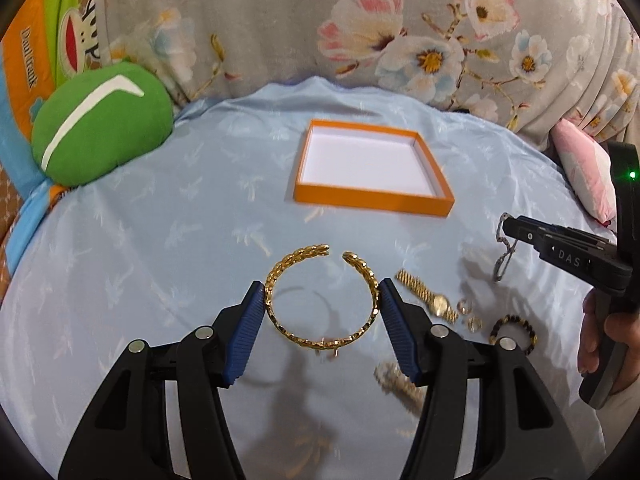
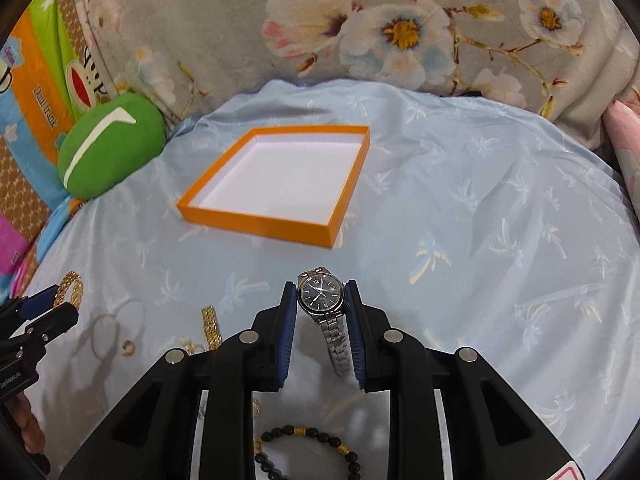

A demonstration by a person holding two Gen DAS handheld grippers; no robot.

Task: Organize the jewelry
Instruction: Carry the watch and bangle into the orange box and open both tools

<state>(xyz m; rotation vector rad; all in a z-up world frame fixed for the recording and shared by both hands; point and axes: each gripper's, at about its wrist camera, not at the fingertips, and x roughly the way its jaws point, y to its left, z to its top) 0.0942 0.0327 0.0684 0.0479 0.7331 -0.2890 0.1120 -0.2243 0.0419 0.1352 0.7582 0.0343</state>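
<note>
Gripping a gold bangle across its width, the left claw holds it lifted above the blue sheet. The right claw pinches a silver watch by its case, strap dangling. Ahead, the orange tray holds nothing: no piece sorted. Remaining near the claws: gold watch, bead bracelet, apparently small rings.

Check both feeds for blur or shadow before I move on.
Left wrist view: gold bangle sharp, its shadow on the sheet beneath; the gold watch piece near the claw is smeared. Right wrist view: silver watch crisp; orange box edges slightly soft.
</note>
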